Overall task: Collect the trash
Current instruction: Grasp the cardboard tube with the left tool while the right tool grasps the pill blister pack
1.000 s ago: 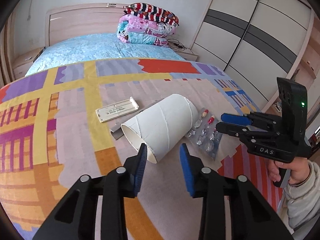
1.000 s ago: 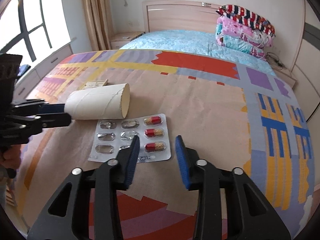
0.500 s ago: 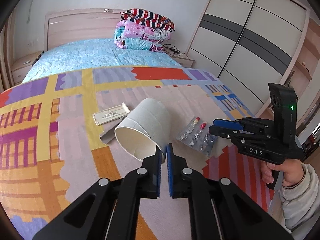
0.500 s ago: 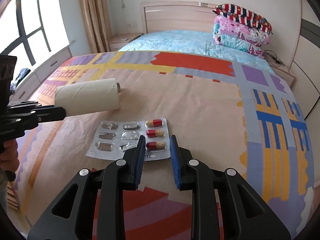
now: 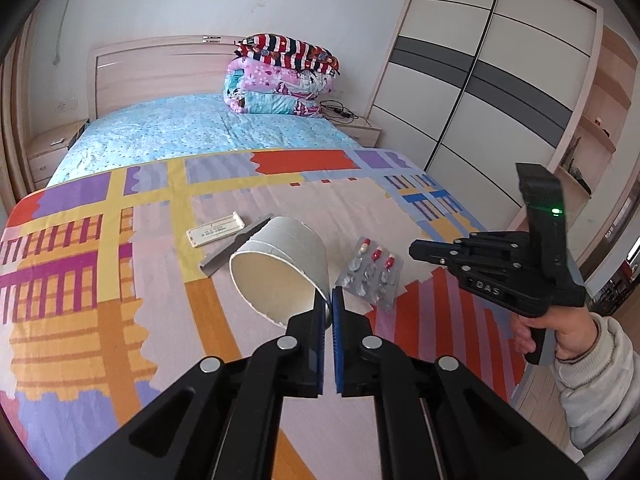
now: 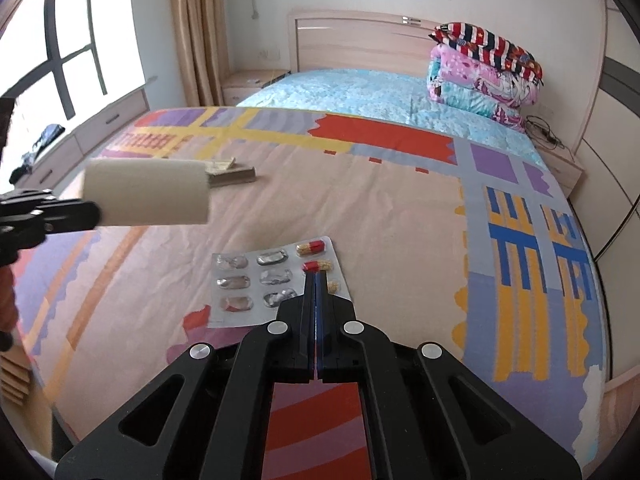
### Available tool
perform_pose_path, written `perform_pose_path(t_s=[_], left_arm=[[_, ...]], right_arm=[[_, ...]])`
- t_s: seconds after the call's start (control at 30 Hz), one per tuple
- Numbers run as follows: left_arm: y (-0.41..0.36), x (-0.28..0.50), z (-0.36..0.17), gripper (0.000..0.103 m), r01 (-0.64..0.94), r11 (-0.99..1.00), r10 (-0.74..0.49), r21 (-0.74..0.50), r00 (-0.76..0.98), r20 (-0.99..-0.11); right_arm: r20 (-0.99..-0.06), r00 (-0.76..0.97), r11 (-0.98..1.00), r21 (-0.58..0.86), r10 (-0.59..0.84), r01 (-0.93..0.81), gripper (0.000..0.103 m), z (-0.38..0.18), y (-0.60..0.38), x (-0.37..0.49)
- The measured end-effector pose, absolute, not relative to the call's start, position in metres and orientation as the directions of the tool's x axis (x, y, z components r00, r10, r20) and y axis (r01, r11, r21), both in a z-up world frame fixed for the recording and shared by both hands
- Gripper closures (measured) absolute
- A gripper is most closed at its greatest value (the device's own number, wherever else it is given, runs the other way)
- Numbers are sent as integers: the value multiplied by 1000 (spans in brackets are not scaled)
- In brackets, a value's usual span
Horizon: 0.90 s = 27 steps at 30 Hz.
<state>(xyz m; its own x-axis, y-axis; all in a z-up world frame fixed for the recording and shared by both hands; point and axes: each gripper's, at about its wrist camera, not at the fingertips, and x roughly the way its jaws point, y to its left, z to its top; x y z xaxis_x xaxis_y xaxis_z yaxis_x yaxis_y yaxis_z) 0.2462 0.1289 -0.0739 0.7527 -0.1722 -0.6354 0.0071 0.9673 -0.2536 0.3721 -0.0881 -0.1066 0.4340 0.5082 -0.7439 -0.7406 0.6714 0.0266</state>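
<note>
On the bed a bright patchwork blanket covers the near half, soft and slightly wrinkled, with a pale blue sheet beyond it and a stack of folded quilts against the wooden headboard. A sliding wardrobe stands along one side, and a window with tan curtains along the other.

The left gripper has just been closing and now pinches the thin wall of a cardboard tube, a wide, pale, hollow cylinder. In the right wrist view the tube hangs clear above the blanket, level, at the tip of the gripper. Behind it lie a flat white box and a grey cardboard strip, touching each other.

The right gripper has just been closing too; its jaws stand pressed together above a pill pack, a shiny foil sheet with mostly crushed, empty bubbles and a few red and yellow capsules. Whether its tips grip or only cover the pack's edge cannot be told. The pack lies flat on the blanket, partly hidden by the gripper.
</note>
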Motion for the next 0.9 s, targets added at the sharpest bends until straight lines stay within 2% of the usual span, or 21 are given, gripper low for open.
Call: perform_pose_path(t_s=[0.07,0.1,0.13,0.2,0.43,0.73,0.9], left_arm=[[129,242,-73,100,3,967,-170,-255,754,-635],[129,241,-73,100,0,967,-168,-254,753,-636],[129,239,-72,100,-2,967,-166,-254,753,-636],[129,238,-71,100,-1,968,-165,-252,754,-635],[130,235,-69,100,5,967,-169,-254,760,-627],[128,237,-71,100,14,967,-177,-256,758,-628],[128,235,-70,100,8,967,-171,-254,761,-626]], right_arm=[[-749,422,666,34,511,-745,99,-110,-86,375],[-749,420,664,35,512,-747,88,-111,-86,376],[-747,425,665,31,511,-746,72,-111,-86,376],[-745,434,665,17,506,-747,66,-113,-84,376],[-768,424,667,6,480,-745,66,-124,-79,383],[-766,394,673,67,508,-737,68,-124,-84,393],[-773,397,666,44,495,-745,69,-130,-81,393]])
